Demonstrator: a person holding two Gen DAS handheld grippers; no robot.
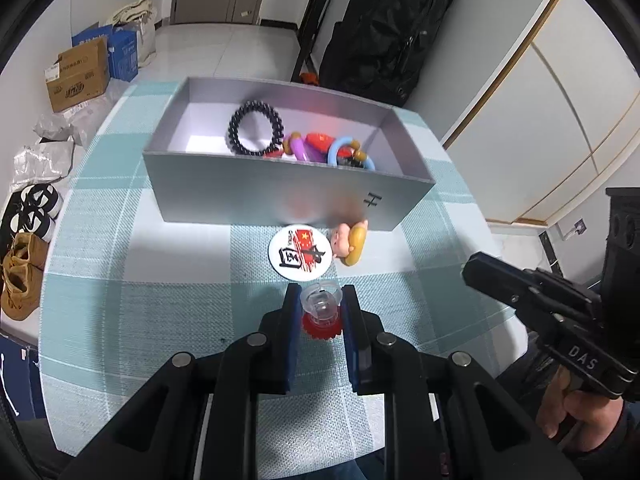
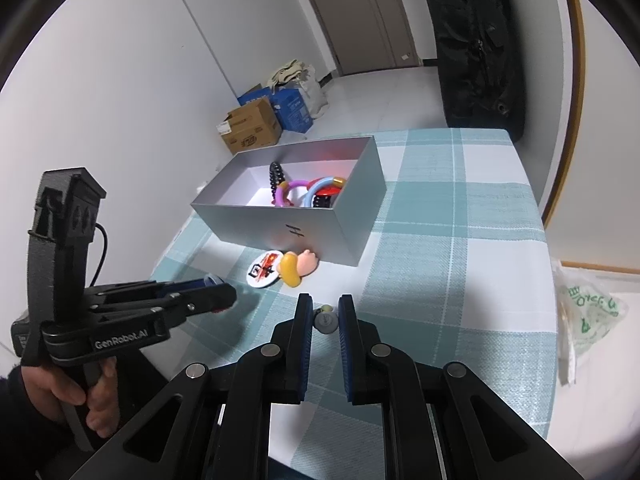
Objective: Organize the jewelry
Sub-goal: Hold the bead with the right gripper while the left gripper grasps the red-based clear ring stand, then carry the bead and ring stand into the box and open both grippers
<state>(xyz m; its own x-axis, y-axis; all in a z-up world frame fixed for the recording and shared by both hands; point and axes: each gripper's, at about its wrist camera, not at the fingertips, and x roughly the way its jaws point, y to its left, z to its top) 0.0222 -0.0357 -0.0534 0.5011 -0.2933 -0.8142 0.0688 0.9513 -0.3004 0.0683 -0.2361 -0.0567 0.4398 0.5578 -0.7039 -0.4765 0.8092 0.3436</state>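
- The left gripper (image 1: 321, 305) has its jaws clamped on a clear plastic ring with a red flower-shaped top (image 1: 320, 310), held just over the checked teal tablecloth (image 1: 168, 280), near the table's front edge
- The right gripper (image 2: 325, 312) hovers with its jaws apart, a narrow gap between them; a small grey round charm (image 2: 327, 322) lies on the cloth in that gap; whether the pads touch it cannot be told
- The grey open box (image 1: 280, 196) stands farther back on the table; inside it lie a black bead bracelet (image 1: 256, 130), a purple ring, a red piece and a blue ring, bunched toward the right
- Just in front of the box's near wall lie a round white badge (image 1: 301, 256) and, touching its right side, a small figure with a yellow swim ring (image 1: 351, 243)
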